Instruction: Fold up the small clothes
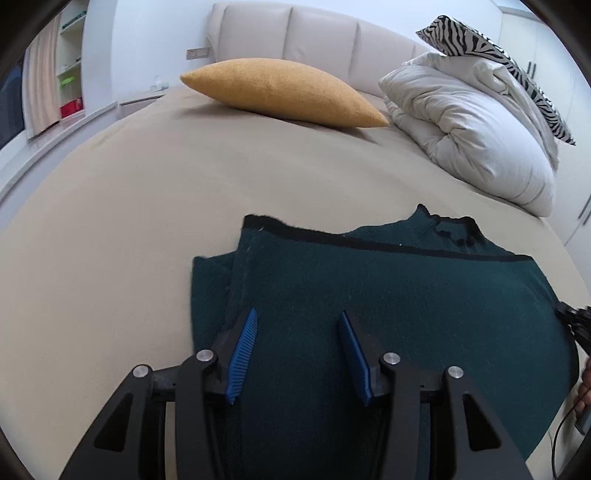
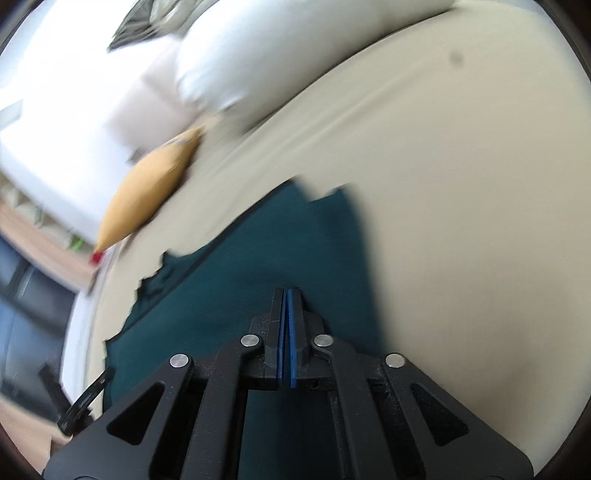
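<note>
Your left gripper point(image 1: 297, 321) hovers half-open above the folded green sweater point(image 1: 388, 295), gripping nothing; your right gripper point(image 2: 287, 295) is closed empty, freed for repositioning.

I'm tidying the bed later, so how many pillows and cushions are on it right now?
2: a mustard cushion lying near the headboard, and a zebra-print cushion perched on the folded white duvet at the right. More could be hidden behind the duvet.

The right gripper point(image 2: 287, 295), black with blue pads, was closed with nothing between its pads, above a dark teal knitted garment point(image 2: 229, 288) lying on the beige bedsheet point(image 2: 461, 221). Far left lay a blurred mustard-yellow cushion point(image 2: 147, 192), beside a white duvet point(image 2: 236, 66).
</note>
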`<state>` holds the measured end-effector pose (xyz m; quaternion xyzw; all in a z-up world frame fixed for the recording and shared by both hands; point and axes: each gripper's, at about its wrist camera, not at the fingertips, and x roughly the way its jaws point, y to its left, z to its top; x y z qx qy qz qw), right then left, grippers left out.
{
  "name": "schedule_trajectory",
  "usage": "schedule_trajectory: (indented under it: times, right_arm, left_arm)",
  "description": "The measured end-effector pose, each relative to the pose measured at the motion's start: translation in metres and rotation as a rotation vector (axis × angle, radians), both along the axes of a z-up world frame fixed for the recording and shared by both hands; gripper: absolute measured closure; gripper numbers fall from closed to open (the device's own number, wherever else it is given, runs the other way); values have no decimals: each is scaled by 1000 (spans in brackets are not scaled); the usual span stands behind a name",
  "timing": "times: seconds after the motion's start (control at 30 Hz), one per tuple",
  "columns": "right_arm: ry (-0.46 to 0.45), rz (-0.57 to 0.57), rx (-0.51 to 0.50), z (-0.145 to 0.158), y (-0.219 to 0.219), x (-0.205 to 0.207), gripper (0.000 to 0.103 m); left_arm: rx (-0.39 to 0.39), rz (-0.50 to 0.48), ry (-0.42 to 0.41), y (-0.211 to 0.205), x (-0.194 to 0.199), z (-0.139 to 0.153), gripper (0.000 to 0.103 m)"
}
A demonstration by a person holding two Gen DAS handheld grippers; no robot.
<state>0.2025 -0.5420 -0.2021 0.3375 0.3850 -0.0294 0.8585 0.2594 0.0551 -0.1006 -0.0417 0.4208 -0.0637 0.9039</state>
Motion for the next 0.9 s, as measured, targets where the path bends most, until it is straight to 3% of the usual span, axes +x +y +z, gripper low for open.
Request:
schedule_trajectory:
  times: [0.07,0.17,0.23,0.33,0.43,0.5,0.7,0.8,0.9]
  right_arm:
    - [-36,32,-4,17,7,-13,95]
    - [-88,234,51,32,68,-29,92]
    - [-72,414,58,27,123,-28,90]
    - [25,539,32,-1,164,-27,85]
    - [15,469,127,-18,141,-30,90]
    - [9,353,173,-19,106,-38,90]
    - [21,28,109,-3,0,-100,85]
    - [12,-46,35,14,-4,-120,82]
    - [-19,-4,3,27,11,-128,79]
  left_arm:
    - [-5,-3,-18,-4,-20,12,52]
    - [21,-37,-19,-12,-46,8,46]
    - [51,-48,8,-9,-54,-9,46]
    - [49,-66,14,-4,-58,-11,46]
    - [79,-80,20,-8,-59,-12,46]
    - [61,-80,13,-6,-61,-13,46]
    - [57,-83,7,-6,-61,-15,46]
    - [56,-83,5,-6,-62,-15,46]
    - [51,-84,2,-5,-62,-16,46]
